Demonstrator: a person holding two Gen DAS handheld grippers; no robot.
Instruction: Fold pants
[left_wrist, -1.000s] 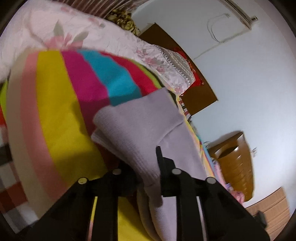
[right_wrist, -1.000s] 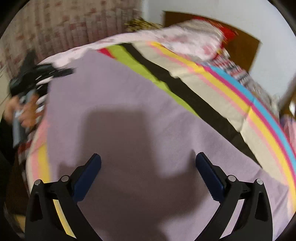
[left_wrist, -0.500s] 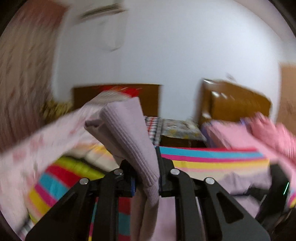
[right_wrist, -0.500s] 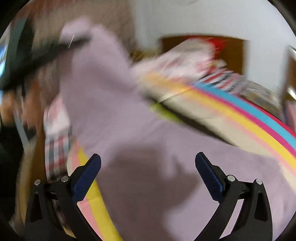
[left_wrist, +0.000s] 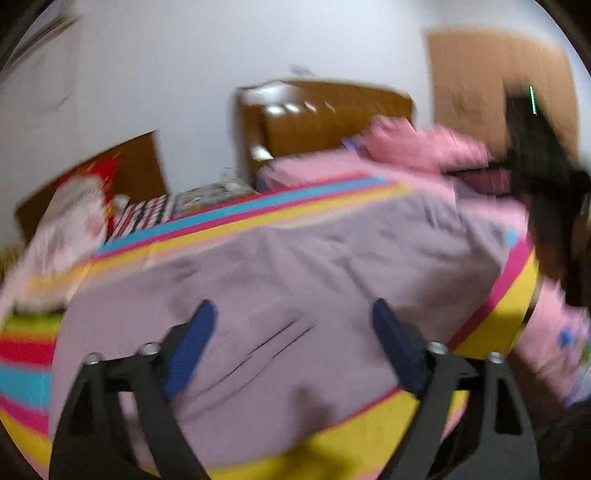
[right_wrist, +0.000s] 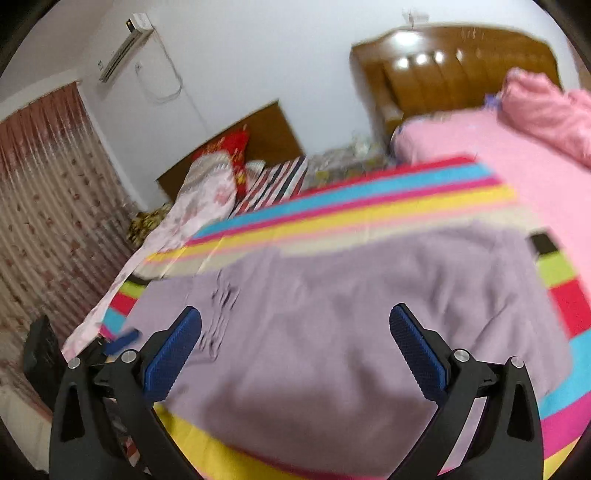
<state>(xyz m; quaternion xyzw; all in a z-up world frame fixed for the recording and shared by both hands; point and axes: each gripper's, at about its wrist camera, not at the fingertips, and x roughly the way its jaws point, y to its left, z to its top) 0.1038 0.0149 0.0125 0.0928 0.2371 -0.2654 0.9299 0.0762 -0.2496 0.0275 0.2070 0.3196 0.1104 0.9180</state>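
Observation:
The lilac pants (left_wrist: 295, 280) lie spread flat on the striped blanket (left_wrist: 495, 325), folded over into a broad patch. They also show in the right wrist view (right_wrist: 354, 317). My left gripper (left_wrist: 293, 321) is open and empty above the near part of the pants. My right gripper (right_wrist: 295, 328) is open and empty above the pants too. The right gripper shows as a dark blurred shape at the right edge of the left wrist view (left_wrist: 535, 155). The left gripper's blue pad shows low at the left of the right wrist view (right_wrist: 125, 338).
A pink quilt (right_wrist: 517, 155) lies at the far right of the bed. A floral pillow (right_wrist: 207, 192) and a red cushion (right_wrist: 225, 149) sit by the brown headboard (right_wrist: 461, 74). Curtains (right_wrist: 44, 206) hang at the left.
My left gripper carried the pants' ribbed end over, then opened and let it go. The pants now lie folded flat. The right gripper stayed open and swung to face the headboard.

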